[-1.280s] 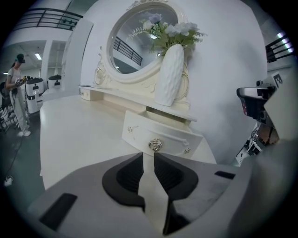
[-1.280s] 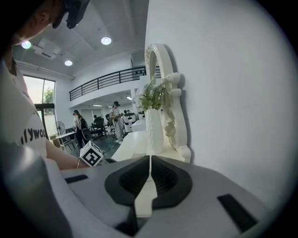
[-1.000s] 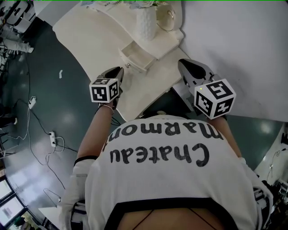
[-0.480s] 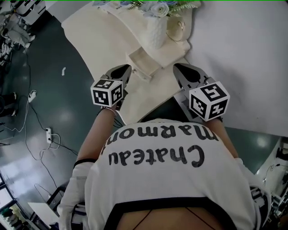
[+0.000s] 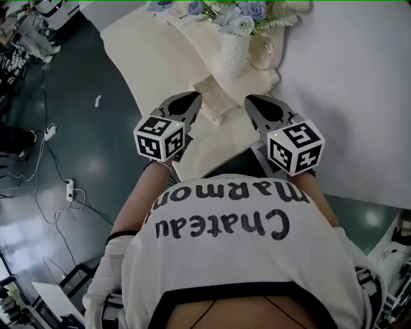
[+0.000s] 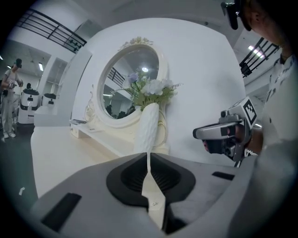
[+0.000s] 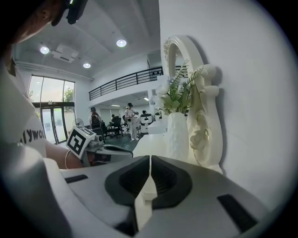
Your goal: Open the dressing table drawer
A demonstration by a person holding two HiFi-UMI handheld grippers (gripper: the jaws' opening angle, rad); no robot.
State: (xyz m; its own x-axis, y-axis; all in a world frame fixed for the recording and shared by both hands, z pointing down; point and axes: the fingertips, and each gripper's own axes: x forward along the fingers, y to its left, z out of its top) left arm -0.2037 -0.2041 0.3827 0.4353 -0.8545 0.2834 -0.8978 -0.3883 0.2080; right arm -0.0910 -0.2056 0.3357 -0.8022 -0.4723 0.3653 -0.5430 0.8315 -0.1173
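We hold both grippers level over the front edge of the dressing table (image 5: 154, 61), and the drawer (image 5: 214, 103) sits between their tips. It is just ahead and to the right of the left gripper (image 5: 192, 96) and just to the left of the right gripper (image 5: 252, 101). It stands pulled out from the low cabinet at the back of the table, a small open-topped box in cream. Neither gripper touches it.

The left gripper's jaws are drawn together with only a thin slit between the dark ribbed pads, and nothing is between them. The right gripper's jaws are closed the same way, also on nothing.

Beyond the drawer, straight ahead of both grippers, stands a tall white vase (image 6: 148, 128) with a bumpy, knobbed surface, holding pale flowers (image 5: 241, 16) and green sprigs. Behind it rises an oval mirror (image 6: 125, 81) in a carved cream frame. The tabletop is smooth, matt and curved at its edge.
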